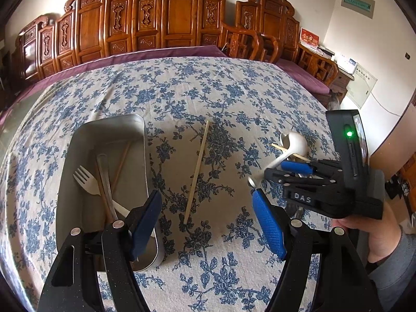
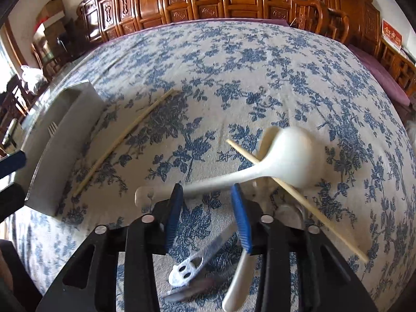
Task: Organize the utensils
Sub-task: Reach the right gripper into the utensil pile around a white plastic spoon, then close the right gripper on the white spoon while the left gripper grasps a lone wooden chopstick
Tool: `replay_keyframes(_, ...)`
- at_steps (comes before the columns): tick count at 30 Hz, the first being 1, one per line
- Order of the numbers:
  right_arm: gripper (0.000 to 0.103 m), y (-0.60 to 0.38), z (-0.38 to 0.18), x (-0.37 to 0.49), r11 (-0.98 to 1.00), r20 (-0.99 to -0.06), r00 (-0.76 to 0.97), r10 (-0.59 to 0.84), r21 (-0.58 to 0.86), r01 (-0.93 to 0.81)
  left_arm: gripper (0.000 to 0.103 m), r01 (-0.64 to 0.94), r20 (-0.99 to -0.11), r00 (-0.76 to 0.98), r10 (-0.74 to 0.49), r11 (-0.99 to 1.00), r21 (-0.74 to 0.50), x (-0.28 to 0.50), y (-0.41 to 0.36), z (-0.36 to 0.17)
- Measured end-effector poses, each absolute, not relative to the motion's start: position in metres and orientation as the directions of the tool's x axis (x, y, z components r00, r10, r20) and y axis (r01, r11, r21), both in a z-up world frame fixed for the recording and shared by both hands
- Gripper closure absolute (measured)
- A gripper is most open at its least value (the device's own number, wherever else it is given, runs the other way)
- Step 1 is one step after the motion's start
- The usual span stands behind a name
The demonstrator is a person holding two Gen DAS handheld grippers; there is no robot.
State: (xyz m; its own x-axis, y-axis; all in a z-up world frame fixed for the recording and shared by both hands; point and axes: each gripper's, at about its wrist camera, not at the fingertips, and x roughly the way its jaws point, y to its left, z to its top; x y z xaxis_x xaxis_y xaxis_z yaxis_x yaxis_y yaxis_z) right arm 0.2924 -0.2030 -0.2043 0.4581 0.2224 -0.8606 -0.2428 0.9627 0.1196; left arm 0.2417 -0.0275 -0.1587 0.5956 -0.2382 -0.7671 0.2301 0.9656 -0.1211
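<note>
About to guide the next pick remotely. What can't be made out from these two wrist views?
- Tray contents, left wrist view: the near ends of the fork and the long handles lie behind the left tool.
- Small utensils under the right tool, right wrist view: motion-blurred, type unclear.
- White ladle: whether the pads touch its handle is unclear.
- Tray interior, right wrist view: hidden by its own wall.

A cloth with blue flowers (image 1: 213,83) covers the worktop. Behind it stands a row of carved brown wooden panels (image 1: 179,18). A purple cushion (image 1: 299,71) lies on a wooden bench beside the worktop. A red card (image 1: 309,39) stands on a side table. A cardboard box (image 2: 52,10) sits high by the wall.
</note>
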Motion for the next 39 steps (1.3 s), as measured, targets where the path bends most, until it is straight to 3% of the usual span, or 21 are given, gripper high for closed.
replay_keyframes(9,0.059,-0.209,-0.191,0.285,0.961,-0.832,0.493,0.253,0.155,-0.230,0.034,0.236,-0.768,0.594,-0.239,0.965,-0.118,0.241,-0.029,-0.158)
replay_keyframes(17,0.059,-0.260,-0.183,0.299,0.980,-0.818,0.540,0.195,0.136,-0.147,0.034,0.253,-0.764,0.604,-0.227,0.964,-0.086,0.255,-0.038,-0.154)
replay_keyframes(22,0.057,-0.279,-0.196,0.314,0.967,-0.818,0.516,0.254,0.230,-0.110,0.034,0.260,-0.778,0.590,-0.218,0.963,-0.073,0.279,-0.047,-0.159)
replay_keyframes(26,0.041,-0.281,-0.204,0.315,0.964,-0.826,0.499,0.261,0.253,-0.085,0.035,0.253,-0.796,0.566,-0.213,0.964,-0.078,0.299,-0.054,-0.170)
replay_keyframes(29,0.040,-0.284,-0.208,0.319,0.954,-0.820,0.494,0.287,0.291,-0.073,0.035,0.252,-0.804,0.554,-0.215,0.964,-0.084,0.304,-0.058,-0.176)
replay_keyframes(32,0.038,-0.286,-0.209,0.324,0.948,-0.812,0.502,0.298,0.314,-0.054,0.043,0.255,-0.815,0.544,-0.202,0.964,-0.069,0.309,-0.063,-0.182)
replay_keyframes(34,0.036,-0.283,-0.210,0.328,0.952,-0.812,0.508,0.287,0.301,-0.056,0.057,0.258,-0.822,0.535,-0.194,0.964,-0.060,0.313,-0.067,-0.185)
replay_keyframes(39,0.035,-0.261,-0.211,0.331,0.986,-0.837,0.522,0.164,0.139,-0.088,0.066,0.246,-0.838,0.525,-0.149,0.969,-0.018,0.323,-0.072,-0.196)
